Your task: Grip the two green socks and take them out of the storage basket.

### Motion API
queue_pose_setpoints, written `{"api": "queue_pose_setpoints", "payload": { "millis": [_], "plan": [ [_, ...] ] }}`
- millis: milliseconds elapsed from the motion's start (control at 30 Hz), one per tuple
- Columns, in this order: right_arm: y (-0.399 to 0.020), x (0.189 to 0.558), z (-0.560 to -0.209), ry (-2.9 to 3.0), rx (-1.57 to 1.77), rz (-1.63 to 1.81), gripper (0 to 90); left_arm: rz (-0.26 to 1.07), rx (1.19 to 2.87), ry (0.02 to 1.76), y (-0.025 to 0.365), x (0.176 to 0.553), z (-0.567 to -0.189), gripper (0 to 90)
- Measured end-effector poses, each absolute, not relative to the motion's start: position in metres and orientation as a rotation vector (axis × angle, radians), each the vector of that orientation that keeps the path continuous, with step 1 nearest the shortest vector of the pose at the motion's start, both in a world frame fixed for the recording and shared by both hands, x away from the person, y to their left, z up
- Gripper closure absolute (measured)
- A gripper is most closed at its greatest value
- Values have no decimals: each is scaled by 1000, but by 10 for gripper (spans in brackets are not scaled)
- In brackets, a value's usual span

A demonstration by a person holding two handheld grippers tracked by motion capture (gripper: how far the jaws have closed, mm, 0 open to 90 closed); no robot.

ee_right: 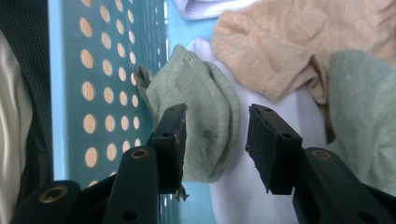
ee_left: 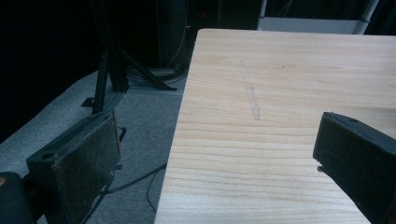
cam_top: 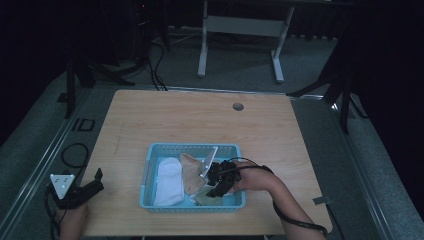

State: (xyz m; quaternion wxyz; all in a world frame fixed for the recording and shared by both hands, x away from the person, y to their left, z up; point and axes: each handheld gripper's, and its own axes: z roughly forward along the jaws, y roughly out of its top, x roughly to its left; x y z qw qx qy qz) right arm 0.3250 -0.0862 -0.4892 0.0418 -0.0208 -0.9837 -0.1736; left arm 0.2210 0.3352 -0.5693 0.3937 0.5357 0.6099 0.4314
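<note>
High view: on a wooden table (cam_top: 210,120), a blue basket (cam_top: 150,165) holding a white sock (cam_top: 167,182), a tan sock (cam_top: 191,172) and a green sock (cam_top: 202,198) at the near edge. Right gripper (cam_top: 216,189) dipped into the basket's near right part, over the green sock. Left gripper (cam_top: 95,182) resting at the table's near left corner, well apart from the basket.

Left gripper view: left gripper (ee_left: 215,158) released, jaws wide, bare table (ee_left: 280,93) between them, nothing held.

Right gripper view: right gripper (ee_right: 215,135) straddling the green sock (ee_right: 205,121), jaws partly closed. Left pad touching the sock's edge, right pad apart from it with a gap, so not yet clenched. Green sock just beside the basket wall (ee_right: 102,70), lying on the white sock (ee_right: 243,196); tan sock (ee_right: 280,42) beyond.
</note>
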Motion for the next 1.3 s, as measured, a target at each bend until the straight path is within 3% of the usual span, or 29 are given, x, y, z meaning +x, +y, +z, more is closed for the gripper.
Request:
{"api": "queue_pose_setpoints", "payload": {
  "millis": [100, 200, 300, 1300],
  "plan": [
    [-84, 325, -494, -3020, -64, -505, 609, 1095, 1359, 1547, 335, 221, -569, 4],
    [-83, 323, -498, -3046, -4, -462, 730, 1095, 1359, 1547, 335, 221, -569, 4],
    [-82, 321, -497, -3056, 47, -466, 782, 1096, 1359, 1549, 335, 221, -569, 4],
    [-98, 319, -436, -3100, 16, -634, 803, 1101, 1352, 1554, 335, 221, -569, 4]
  ]
}}
